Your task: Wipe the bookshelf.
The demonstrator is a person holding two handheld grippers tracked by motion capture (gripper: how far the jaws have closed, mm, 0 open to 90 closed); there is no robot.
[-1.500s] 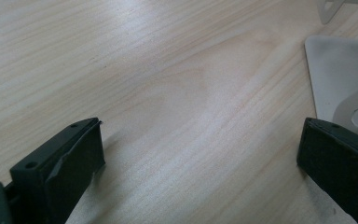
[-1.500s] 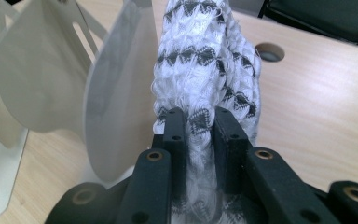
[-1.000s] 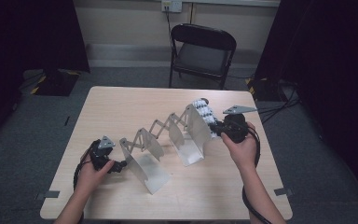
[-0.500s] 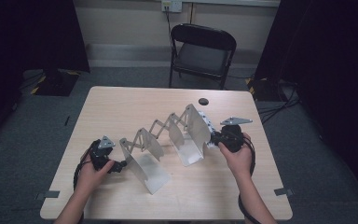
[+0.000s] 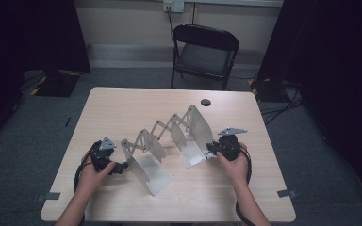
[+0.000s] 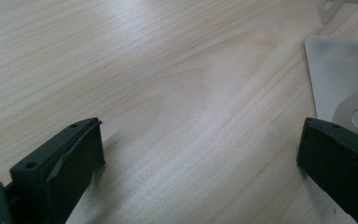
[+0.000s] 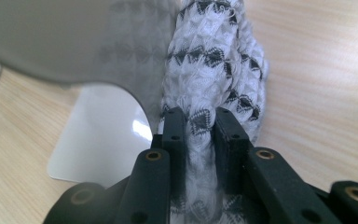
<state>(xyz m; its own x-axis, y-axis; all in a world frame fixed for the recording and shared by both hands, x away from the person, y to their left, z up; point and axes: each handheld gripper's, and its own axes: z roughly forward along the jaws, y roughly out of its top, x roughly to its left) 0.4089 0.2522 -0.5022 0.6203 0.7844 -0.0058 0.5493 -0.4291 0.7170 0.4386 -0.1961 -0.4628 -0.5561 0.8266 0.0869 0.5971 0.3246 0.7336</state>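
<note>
High view first: your right claw (image 5: 210,149) sits down at the near end of the folding metal rack (image 5: 169,136), tucked against the rightmost plate (image 5: 199,129), while your left claw (image 5: 120,167) rests by the rack's other end on the table (image 5: 122,106).

Right gripper view now, and there's the prize: a rolled black-and-white knitted cloth (image 7: 214,70) pinched tight between your right claw's (image 7: 200,121) two black jaws. The cloth runs straight ahead of the claw, lying on the wood, with the curved edge of the metal plate (image 7: 74,37) just to the claw's left and touching the fabric's flank. So the cloth looks to be down at table level, on the outer side of that end plate, though I can't tell whether it's properly seated in a slot.

Left gripper view: your left claw (image 6: 200,158) stands spread wide, nothing between the jaws but bare tabletop, a corner of a rack foot (image 6: 340,74) off to its upper right.

My read: carrying is done, placing nearly done. What's left is for you to let go of the cloth and back the right claw away; the other slots of the rack appear empty.
</note>
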